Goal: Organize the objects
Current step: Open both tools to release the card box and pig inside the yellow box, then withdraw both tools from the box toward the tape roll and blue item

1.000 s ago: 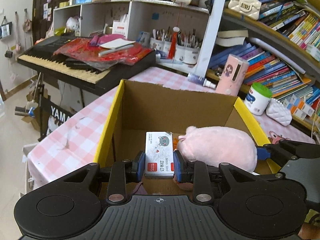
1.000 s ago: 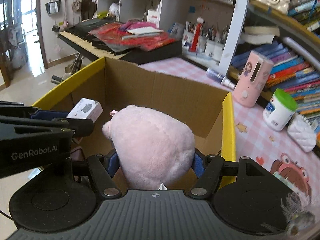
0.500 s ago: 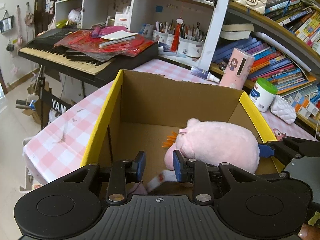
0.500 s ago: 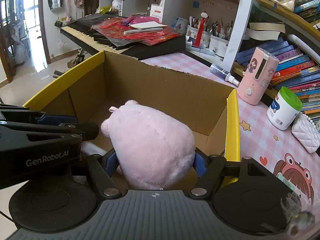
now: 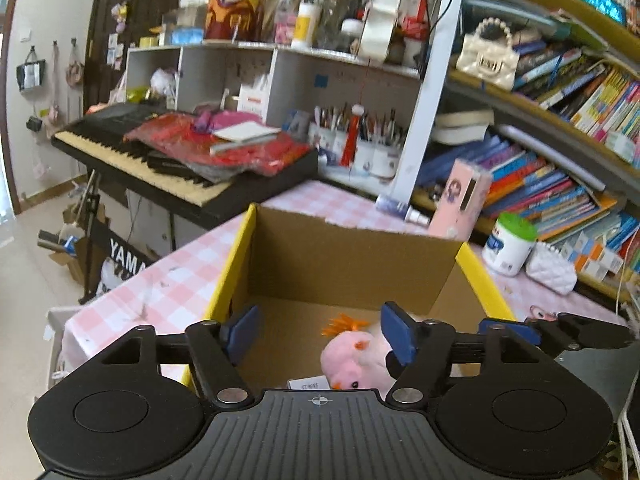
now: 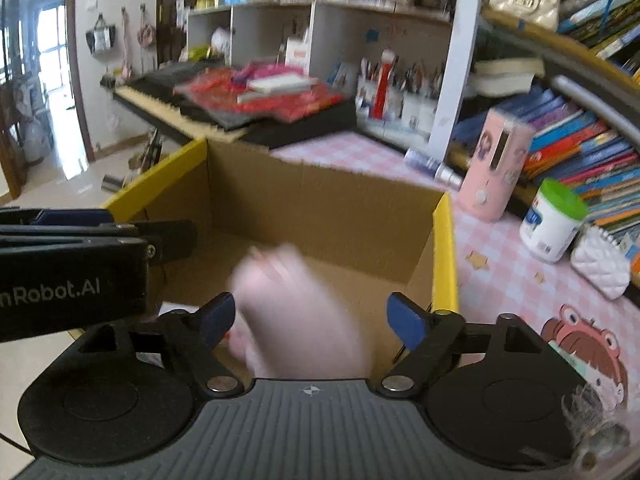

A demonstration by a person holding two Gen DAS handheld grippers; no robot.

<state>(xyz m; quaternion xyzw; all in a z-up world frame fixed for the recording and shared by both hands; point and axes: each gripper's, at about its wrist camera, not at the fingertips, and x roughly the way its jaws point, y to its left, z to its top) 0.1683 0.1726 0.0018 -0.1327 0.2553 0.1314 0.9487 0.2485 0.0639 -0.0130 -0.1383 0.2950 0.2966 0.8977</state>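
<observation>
Both tools stand over the cardboard box [image 5: 348,256] with jaws spread wide and nothing between them: the left gripper [image 5: 320,334] and the right gripper [image 6: 310,316] each hold nothing. The pink plush toy [image 5: 356,354] lies on the box floor, orange tuft toward the far wall, blurred in the right wrist view, and a small white carton [image 5: 308,383] lies just beside it. The box rests on a pink checked tablecloth [image 5: 168,280], with a green-lidded white jar [image 6: 554,220] well apart to the right.
</observation>
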